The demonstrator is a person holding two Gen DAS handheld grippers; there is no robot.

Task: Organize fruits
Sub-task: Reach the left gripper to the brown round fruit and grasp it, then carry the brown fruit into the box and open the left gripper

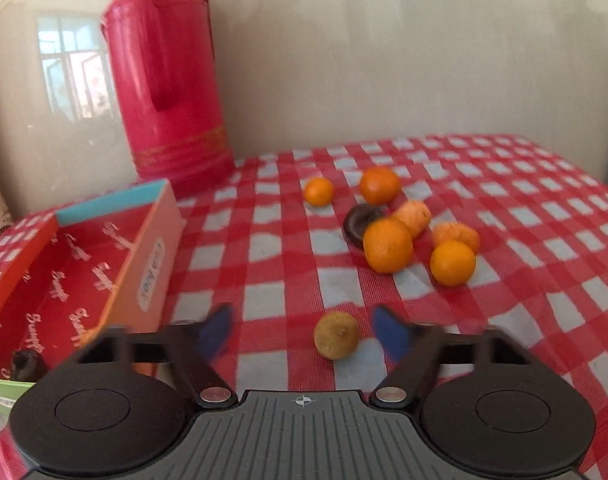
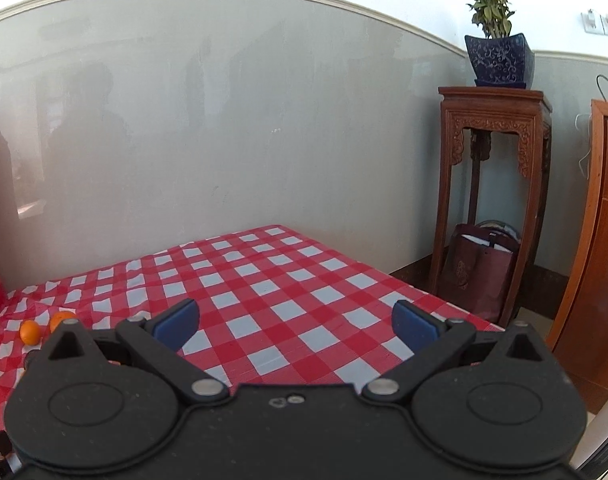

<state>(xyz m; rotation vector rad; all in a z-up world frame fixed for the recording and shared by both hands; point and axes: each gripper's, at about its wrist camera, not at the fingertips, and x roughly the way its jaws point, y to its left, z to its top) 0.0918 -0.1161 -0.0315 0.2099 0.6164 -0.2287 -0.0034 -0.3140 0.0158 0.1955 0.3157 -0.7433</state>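
In the left wrist view, a small yellow-brown fruit [image 1: 336,335] lies on the checked cloth between the blue pads of my left gripper [image 1: 305,334]. It sits nearer the right pad, and neither pad presses on it, so the gripper is open. Beyond it lie several oranges [image 1: 387,245], two peeled ones [image 1: 413,216] and a dark round fruit [image 1: 359,220]. A red open box [image 1: 84,264] stands at the left with a dark item [image 1: 26,364] in its near corner. My right gripper [image 2: 296,326] hangs open over bare cloth with nothing between its fingers. Two oranges [image 2: 30,332] show at its far left.
A tall red thermos [image 1: 168,80] stands behind the box against the wall. In the right wrist view the table edge [image 2: 443,300] drops off at the right. Past it stand a carved wooden stand [image 2: 495,128] with a potted plant [image 2: 497,60] and a wooden cabinet [image 2: 599,240].
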